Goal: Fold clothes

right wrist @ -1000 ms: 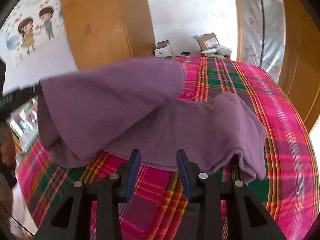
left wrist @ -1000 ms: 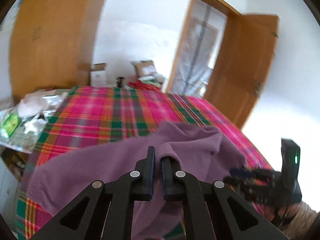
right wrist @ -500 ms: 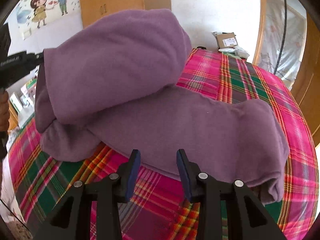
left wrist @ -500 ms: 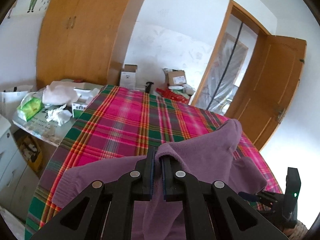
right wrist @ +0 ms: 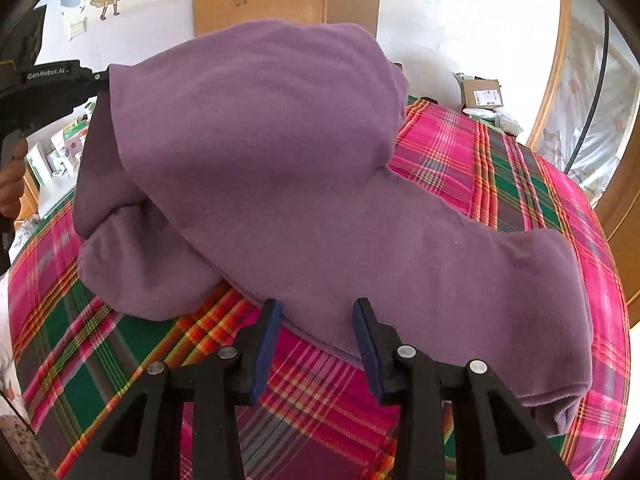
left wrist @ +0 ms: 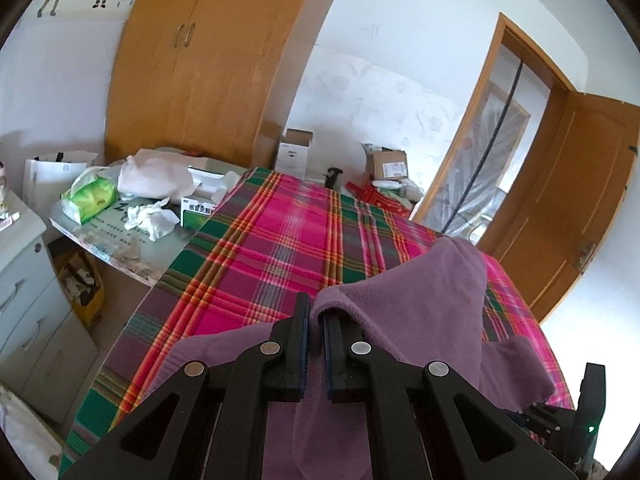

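Mid-fold, not finished. Purple fleece garment (right wrist: 304, 184) lies on the plaid bedspread (right wrist: 500, 168), spread across the near half of the bed; one end of it is lifted clear of the cover and doubled back over the part lying flat. Left gripper (left wrist: 316, 320) has its jaws pressed together on a fold of that fabric, pinching the raised edge, with cloth draping down on both sides of the fingers; in the right wrist view the same tool shows at the left edge, holding the lifted flap up high. Right gripper (right wrist: 316, 312) has jaws spread about halfway, nothing between the pads, hovering just at the near hem of the flat layer, near the bed's near edge, not touching as far as I can tell. Done so far, judging by the lay: one end carried over into a rough double layer, bulgy, not aligned. Left to do: lower and lay the flap flat, square the edges, likely one more fold, then smooth. The right end of the garment (right wrist: 560, 320) sags open near the right edge of the bed, unfolded. Side table clutter (left wrist: 132, 208) beyond the bed's left edge is uninvolved.
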Demonstrator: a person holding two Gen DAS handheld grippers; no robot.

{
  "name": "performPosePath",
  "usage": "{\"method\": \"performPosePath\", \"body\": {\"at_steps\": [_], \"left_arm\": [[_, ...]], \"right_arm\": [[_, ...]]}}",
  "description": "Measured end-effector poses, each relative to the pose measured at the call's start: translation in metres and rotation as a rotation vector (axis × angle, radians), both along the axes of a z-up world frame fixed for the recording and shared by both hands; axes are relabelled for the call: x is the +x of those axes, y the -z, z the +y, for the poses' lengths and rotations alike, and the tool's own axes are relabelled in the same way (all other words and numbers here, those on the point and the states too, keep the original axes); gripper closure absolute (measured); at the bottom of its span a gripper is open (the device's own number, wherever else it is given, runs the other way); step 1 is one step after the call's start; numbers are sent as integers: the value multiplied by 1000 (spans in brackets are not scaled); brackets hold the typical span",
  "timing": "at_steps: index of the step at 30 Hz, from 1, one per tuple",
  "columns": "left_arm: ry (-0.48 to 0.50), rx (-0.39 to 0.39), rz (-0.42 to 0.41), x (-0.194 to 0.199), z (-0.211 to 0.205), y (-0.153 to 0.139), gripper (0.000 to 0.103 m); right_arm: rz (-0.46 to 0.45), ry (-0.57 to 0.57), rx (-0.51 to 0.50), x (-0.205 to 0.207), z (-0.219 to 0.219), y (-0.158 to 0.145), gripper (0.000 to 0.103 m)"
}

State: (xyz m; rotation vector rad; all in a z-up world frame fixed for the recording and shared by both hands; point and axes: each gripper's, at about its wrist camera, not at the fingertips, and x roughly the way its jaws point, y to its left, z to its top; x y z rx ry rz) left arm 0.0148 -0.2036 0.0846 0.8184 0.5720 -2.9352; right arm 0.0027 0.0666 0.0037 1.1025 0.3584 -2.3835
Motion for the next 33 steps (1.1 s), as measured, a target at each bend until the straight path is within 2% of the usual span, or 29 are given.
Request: {"method": "performPosePath", "body": {"at_steps": [5,10,12,33], "left_arm": [[-17,10,-1,1,-5,2,97],[-16,14,2,3,-5,1,97],[-13,13,4,3,-4,-1,97],[72,-21,54,13,34,-23,97]], "right_arm": [[13,-11,27,0,-1,1,66],[22,6,18,-2,2,-1,93],[24,19,11,-4,5,-2,98],[250,226,-147,48,73,-79,100]]}}
